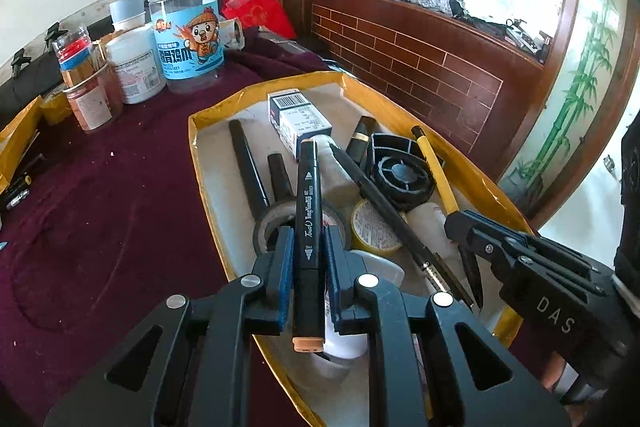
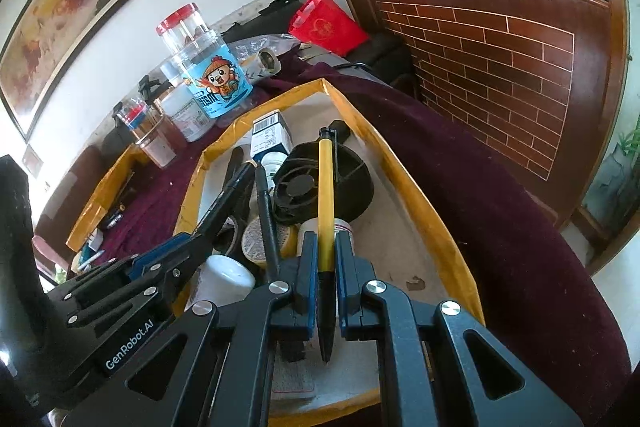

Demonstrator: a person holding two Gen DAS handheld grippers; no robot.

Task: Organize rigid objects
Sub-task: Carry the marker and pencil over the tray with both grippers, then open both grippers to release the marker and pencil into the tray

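Note:
My left gripper (image 1: 307, 242) is shut on a black marker (image 1: 307, 211) with peach end caps, held lengthwise above the yellow-rimmed tray (image 1: 208, 115). My right gripper (image 2: 325, 247) is shut on a yellow pen (image 2: 325, 187) with a black tip, also above the tray (image 2: 404, 163). Each gripper shows in the other's view: the right one (image 1: 460, 227) at the tray's right, the left one (image 2: 192, 239) at the tray's left. The tray holds a black pen (image 1: 384, 207), a black round fan part (image 1: 402, 179), tape rolls, a blue-white box (image 1: 298, 123) and black tubes.
Jars and bottles, among them a blue-labelled clear tub (image 1: 188, 39), stand on the maroon cloth (image 1: 100, 187) behind the tray. A second yellow tray (image 2: 104, 187) lies at the left. A red bag (image 1: 256, 7) and a brick-patterned wooden panel (image 1: 400, 59) are behind.

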